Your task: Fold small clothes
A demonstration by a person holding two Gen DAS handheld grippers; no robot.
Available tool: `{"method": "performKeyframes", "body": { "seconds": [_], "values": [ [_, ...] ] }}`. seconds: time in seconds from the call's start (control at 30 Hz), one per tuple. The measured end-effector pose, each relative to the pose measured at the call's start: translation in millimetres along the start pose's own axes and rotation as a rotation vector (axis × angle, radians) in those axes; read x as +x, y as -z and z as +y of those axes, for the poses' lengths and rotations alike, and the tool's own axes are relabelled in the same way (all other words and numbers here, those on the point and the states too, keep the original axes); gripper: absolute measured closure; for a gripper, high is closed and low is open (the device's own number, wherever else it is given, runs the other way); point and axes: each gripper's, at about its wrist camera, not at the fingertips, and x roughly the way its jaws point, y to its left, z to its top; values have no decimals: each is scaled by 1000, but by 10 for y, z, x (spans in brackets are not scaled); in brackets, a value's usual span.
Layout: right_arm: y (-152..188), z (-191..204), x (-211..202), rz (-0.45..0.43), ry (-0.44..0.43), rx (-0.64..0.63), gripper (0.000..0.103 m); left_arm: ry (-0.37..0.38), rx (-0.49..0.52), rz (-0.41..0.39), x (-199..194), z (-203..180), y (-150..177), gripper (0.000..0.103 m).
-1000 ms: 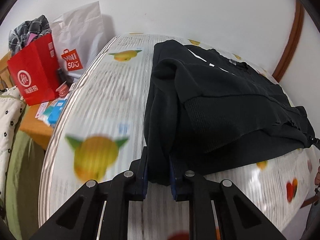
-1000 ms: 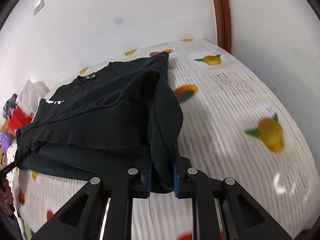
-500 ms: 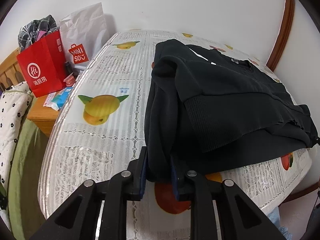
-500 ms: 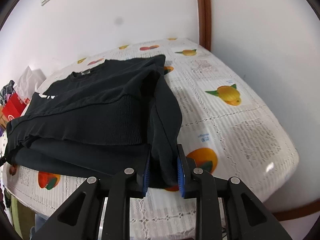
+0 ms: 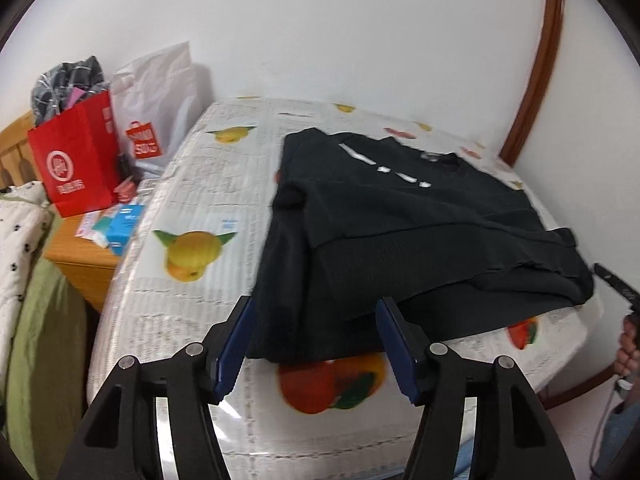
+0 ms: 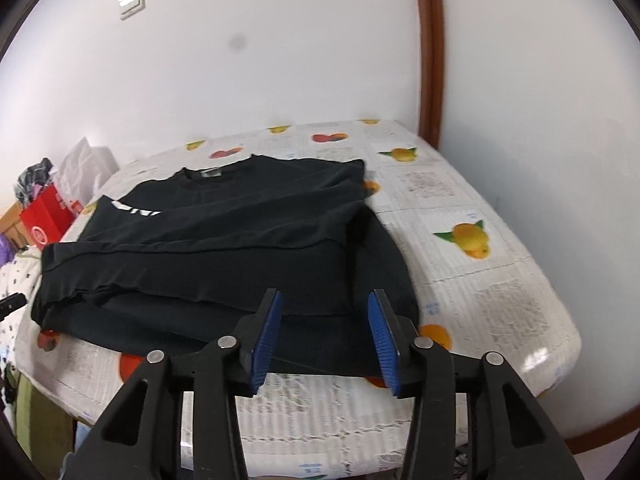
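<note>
- Left wrist view: a bench (image 5: 192, 184) under a fruit-print cloth stands against a white wall, a brown wooden trim (image 5: 536, 64) curving up at 1 o'clock.
- At 9 o'clock a red paper bag (image 5: 76, 160) and a white shopping bag (image 5: 160, 100) stand on a low wooden cabinet (image 5: 76, 256) just beside the bench; bedding lies below it.
- The bench's left edge and near edge are bare cloth, with open room around the fruit prints.
- The black sweatshirt (image 5: 404, 232) lies folded on the bench, from centre to 3 o'clock, white lettering up top, ribbed hem laid across.
- The left hand-held gripper (image 5: 316, 340) has just been opening; its blue pads stand apart, clear of the fabric's near edge.
- Right wrist view: the same bench (image 6: 500, 292) meets the wall corner; a light switch (image 6: 132, 2) at 11 o'clock.
- Bare cloth runs along the right side, at 3 o'clock.
- The black sweatshirt (image 6: 224, 240) lies folded left of centre.
- The right hand-held gripper (image 6: 324, 340) has just been opening too, its pads parted and holding nothing.
</note>
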Motion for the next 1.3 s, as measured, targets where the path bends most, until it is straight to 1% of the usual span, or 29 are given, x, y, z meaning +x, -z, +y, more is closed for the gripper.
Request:
{"method": "performKeyframes", "body": {
  "seconds": [0.13, 0.27, 0.37, 0.43, 0.47, 0.5, 0.53, 0.57, 0.6, 0.7, 0.77, 0.87, 0.93, 1.03, 1.1, 1.2, 1.3],
  "values": [
    [-4, -4, 186, 35, -1, 36, 58, 44, -4, 13, 102, -57, -14, 44],
    [-22, -55, 363, 53, -53, 106, 58, 64, -31, 36, 264, -54, -57, 44],
    [-68, -71, 580, 87, -60, 141, 58, 107, -84, 70, 431, -4, -119, 52],
    [-106, -71, 741, 106, -49, 162, 58, 132, -102, 95, 536, -4, -154, 54],
    [-124, -75, 804, 115, -41, 170, 58, 141, -107, 104, 580, -14, -170, 61],
    [-143, -84, 846, 120, -38, 177, 60, 154, -109, 119, 630, -33, -191, 71],
    [-168, -81, 877, 122, -34, 181, 63, 152, -105, 128, 664, -59, -212, 74],
    [-199, -68, 885, 120, -30, 175, 76, 146, -90, 128, 679, -96, -249, 87],
    [-235, -45, 881, 120, -22, 159, 85, 151, -77, 126, 669, -118, -276, 90],
    [-365, -24, 799, 85, -44, 127, 88, 170, -58, 82, 563, -160, -438, 92],
    [-485, -9, 731, 63, -72, 115, 88, 201, -72, 51, 485, -141, -591, 92],
    [-735, -5, 648, 5, -142, 134, 88, 236, -86, 8, 456, -119, -826, 93],
    [-887, -17, 651, -25, -169, 166, 88, 237, -90, -7, 493, -121, -969, 93],
    [-1114, -78, 753, -45, -205, 227, 88, 227, -85, -26, 609, -138, -1168, 93],
    [-1242, -118, 860, -46, -224, 271, 88, 217, -95, -26, 738, -124, -1280, 94],
    [-1417, -174, 1107, -30, -257, 339, 88, 218, -131, -11, 950, -86, -1416, 94],
    [-1539, -161, 1383, -1, -254, 366, 88, 215, -151, 8, 1161, -74, -1495, 95]
  ]
}}
